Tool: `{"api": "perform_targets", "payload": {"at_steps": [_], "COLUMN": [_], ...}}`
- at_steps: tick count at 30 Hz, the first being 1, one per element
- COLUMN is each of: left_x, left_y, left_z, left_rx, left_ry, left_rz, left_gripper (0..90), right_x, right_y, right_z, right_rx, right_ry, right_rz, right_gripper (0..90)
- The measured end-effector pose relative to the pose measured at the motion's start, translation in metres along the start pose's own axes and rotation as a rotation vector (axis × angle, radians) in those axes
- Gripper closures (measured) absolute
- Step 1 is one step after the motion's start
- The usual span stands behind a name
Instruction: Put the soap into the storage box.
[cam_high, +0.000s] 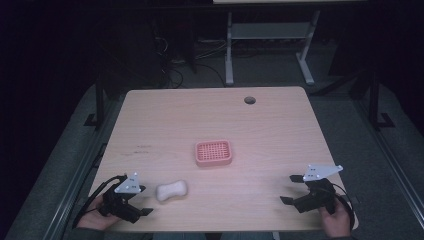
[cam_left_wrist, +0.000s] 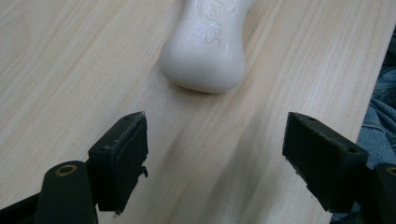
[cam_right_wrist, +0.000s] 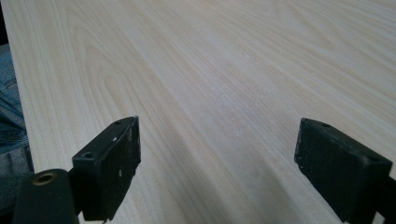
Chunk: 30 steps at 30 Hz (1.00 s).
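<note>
We held the left tool (cam_high: 144, 200) low over the near left corner of the table (cam_high: 210, 120), its jaws spread wide apart with nothing between them. Just beyond its tips lay the bar of soap (cam_high: 172, 190), white, waisted in the middle, flat on the wood and not touching either jaw. In the left gripper view the soap (cam_left_wrist: 204, 52) sat ahead of the open jaws, a little nearer the left one, with raised lettering on its top face and bare wood between it and the tool (cam_left_wrist: 215, 154).

Farther in, near the middle of the table, stood the pink soap dish (cam_high: 213, 153), its floor a grid of small holes, well apart from the soap.

We held the right tool (cam_high: 291, 189) near the right front edge, its jaws also wide apart and gripping nothing. The right gripper view showed that tool (cam_right_wrist: 217, 163) over plain wood grain. A round dark hole (cam_high: 249, 100) marked the far side of the table.
</note>
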<state>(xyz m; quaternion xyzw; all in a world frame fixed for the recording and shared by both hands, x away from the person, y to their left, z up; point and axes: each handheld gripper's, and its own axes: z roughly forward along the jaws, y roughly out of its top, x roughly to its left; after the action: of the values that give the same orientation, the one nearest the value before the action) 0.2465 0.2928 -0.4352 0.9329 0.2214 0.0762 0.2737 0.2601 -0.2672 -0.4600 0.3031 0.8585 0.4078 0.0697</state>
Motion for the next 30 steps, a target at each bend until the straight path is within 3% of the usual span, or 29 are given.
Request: {"api": "perform_targets", "payload": {"at_steps": [26, 30], "left_x": [-0.004, -0.004], "left_y": [0.016, 0.023], "left_z": [0.004, 0.005], "left_rx": [0.011, 0.012], "left_ry": [-0.009, -0.008], "left_rz": [0.034, 0.058], "left_gripper": [23.4, 23.6], "right_x": [0.002, 0.002], "right_y": [0.002, 0.002], "right_z": [0.001, 0.001], "right_rx": [0.008, 0.005], "right_ry": [0.008, 0.009], "right_rz": [-0.005, -0.006], "right_gripper": [14.2, 14.2]}}
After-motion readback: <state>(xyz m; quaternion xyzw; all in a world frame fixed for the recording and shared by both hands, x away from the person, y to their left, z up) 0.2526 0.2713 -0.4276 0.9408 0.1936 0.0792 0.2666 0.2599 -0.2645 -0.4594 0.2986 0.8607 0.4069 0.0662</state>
